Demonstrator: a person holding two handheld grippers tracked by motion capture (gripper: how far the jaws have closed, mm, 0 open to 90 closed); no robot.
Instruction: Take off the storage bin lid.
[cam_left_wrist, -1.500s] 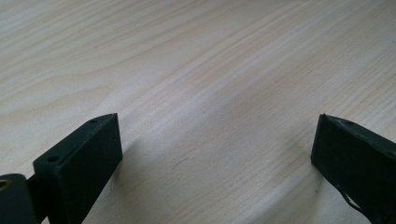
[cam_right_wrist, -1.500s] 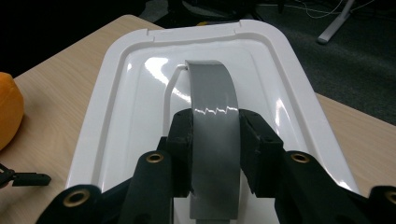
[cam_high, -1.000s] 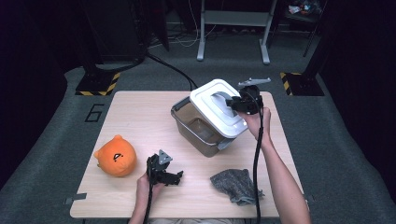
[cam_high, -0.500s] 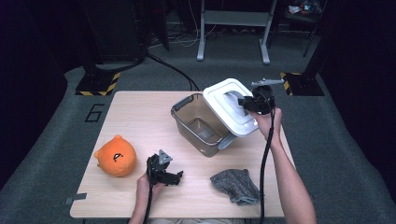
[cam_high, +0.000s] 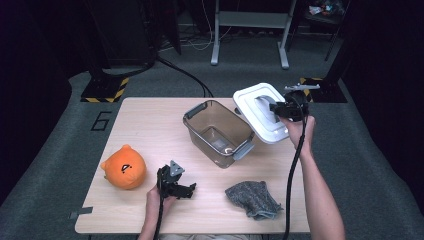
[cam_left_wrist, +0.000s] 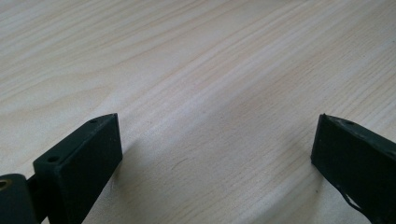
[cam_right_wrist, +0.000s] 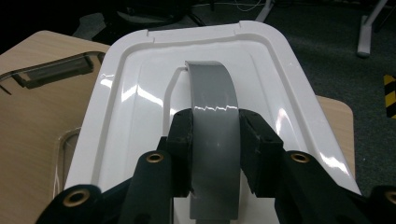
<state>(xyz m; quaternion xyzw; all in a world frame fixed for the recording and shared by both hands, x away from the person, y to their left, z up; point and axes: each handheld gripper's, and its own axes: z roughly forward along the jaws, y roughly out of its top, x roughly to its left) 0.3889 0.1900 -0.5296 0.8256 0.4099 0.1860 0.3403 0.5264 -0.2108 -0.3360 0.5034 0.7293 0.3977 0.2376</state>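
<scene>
Right gripper (cam_right_wrist: 215, 144): jaws clamped on the grey arched handle (cam_right_wrist: 212, 107) of the white rectangular plastic lid (cam_right_wrist: 135, 102), one pad on each side of the handle strip. In the high view the right gripper (cam_high: 278, 108) holds the lid (cam_high: 252, 100) tilted, off the container, above the far right corner of the table, its outer side overhanging the right edge. The cable from this gripper hangs down along the person's right forearm (cam_high: 315, 185).

Left gripper (cam_left_wrist: 215, 154): jaws spread wide, nothing between them, bare wood grain underneath. In the high view the left gripper (cam_high: 187, 189) sits low over the near edge of the light wooden table (cam_high: 150, 125), left of centre, the person's left hand (cam_high: 156, 197) behind it.

Transparent grey-brown rectangular plastic container (cam_high: 218, 132): stands open at mid-table, just left of the held lid, with grey latch handles on its two short ends. Inside looks empty apart from reflections on its floor.

Orange round plush toy with a drawn face (cam_high: 124, 167): near the left edge, well apart from the left gripper.

Crumpled grey knitted cloth (cam_high: 252, 199): near edge, right of centre, between the two forearms.
</scene>
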